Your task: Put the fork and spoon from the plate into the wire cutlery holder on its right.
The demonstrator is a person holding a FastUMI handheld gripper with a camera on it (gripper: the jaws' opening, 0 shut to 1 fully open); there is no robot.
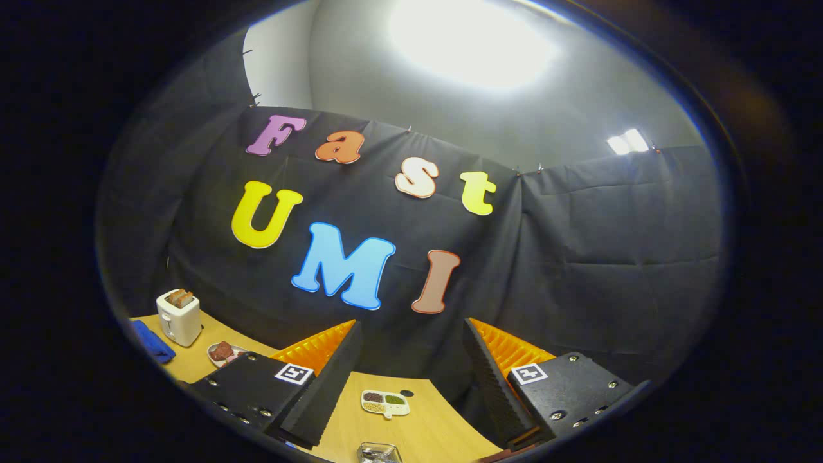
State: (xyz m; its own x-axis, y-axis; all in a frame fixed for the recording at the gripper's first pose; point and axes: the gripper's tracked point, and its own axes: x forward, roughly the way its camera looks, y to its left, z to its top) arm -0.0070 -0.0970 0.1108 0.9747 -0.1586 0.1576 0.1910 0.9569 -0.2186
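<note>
Claw [411,379] wide, empty | wire cutlery holder [379,453] low between its fingers

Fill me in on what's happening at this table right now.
A hand-held gripper is raised above a wooden table, its jaws wide apart and holding nothing. Between and just beyond them sits a small divided dish with dark, pale and green fillings. Nearer the camera, low between the jaws, a clear glass container shows partly. Off to the side stand a white toaster with toast in it, a blue cloth and a small plate of food. No cutlery has been picked up yet.
</note>
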